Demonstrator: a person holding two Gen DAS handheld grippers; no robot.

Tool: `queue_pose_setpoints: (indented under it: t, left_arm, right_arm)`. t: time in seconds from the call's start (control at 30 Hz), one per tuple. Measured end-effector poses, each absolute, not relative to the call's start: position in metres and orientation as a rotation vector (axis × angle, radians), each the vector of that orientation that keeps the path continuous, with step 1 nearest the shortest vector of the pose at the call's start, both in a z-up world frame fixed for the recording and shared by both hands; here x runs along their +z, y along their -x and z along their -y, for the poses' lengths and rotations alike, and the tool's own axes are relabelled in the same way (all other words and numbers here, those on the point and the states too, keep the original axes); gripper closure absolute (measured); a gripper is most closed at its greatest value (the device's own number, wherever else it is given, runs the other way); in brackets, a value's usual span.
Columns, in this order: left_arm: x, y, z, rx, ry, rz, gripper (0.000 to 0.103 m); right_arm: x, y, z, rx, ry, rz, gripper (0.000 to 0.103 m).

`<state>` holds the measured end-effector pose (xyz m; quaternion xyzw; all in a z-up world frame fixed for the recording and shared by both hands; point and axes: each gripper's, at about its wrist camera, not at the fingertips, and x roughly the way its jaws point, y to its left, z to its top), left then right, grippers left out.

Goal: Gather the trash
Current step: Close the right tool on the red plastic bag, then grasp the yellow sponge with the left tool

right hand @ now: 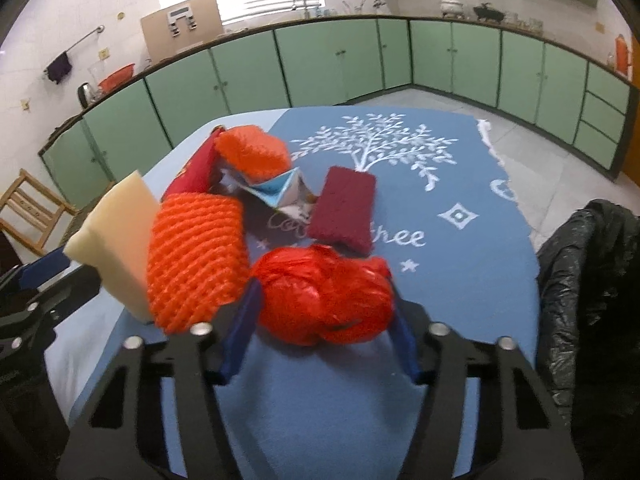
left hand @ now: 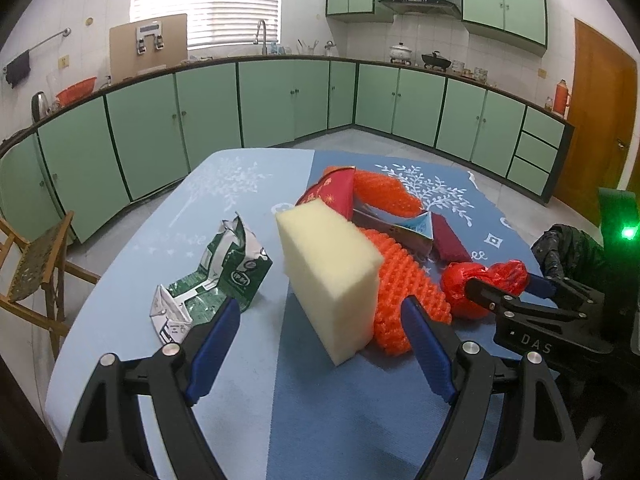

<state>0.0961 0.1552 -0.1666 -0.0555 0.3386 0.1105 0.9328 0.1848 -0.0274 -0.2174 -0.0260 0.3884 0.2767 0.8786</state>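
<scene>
Table: blue cloth (right hand: 460, 280), green kitchen cabinets far behind.
Left gripper (left hand: 320, 328): jaws spread, straddling cream sponge (left hand: 332, 276).
Right gripper (right hand: 324, 312): clenched on red crumpled bag (right hand: 324, 296).

The left tongs (left hand: 320, 332) are held open around a yellow sponge (left hand: 332, 276) on the worktop (left hand: 240, 380). A crushed green carton (left hand: 212, 276) is seen beside it.

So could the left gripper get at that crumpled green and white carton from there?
Probably yes: the crumpled green and white carton lies just beyond the open left gripper, with nothing covering it. The cream foam block stands beside it.
</scene>
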Motion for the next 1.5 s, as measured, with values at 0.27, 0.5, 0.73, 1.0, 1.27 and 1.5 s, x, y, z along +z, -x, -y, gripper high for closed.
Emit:
queue_pose_setpoints:
  t: [0.27, 0.5, 0.73, 1.0, 1.27, 1.5]
  left_arm:
    - [-0.166, -0.099, -0.150, 0.215, 0.116, -0.693, 0.022]
    - [-0.164, -0.106, -0.143, 0.214, 0.123, -0.690, 0.022]
    - [-0.163, -0.116, -0.143, 0.235, 0.126, -0.685, 0.024]
    - [-0.167, -0.128, -0.147, 0.243, 0.155, -0.702, 0.052]
    - [-0.165, -0.123, -0.156, 0.266, 0.175, -0.694, 0.065]
    - [-0.151, -0.114, -0.156, 0.271, 0.160, -0.660, 0.066]
  right_arm:
    - [-0.207, -0.174, 0.030, 0.623, 0.065, -0.791, 0.090]
    - [-0.190, -0.169, 0.046, 0.609, 0.046, -0.757, 0.091]
    - [-0.177, -0.170, 0.052, 0.603, 0.058, -0.736, 0.091]
    - [-0.172, -0.165, 0.052, 0.606, 0.084, -0.727, 0.091]
    - [-0.160, -0.161, 0.052, 0.612, 0.089, -0.704, 0.091]
    - [-0.145, -0.155, 0.052, 0.615, 0.087, -0.676, 0.091]
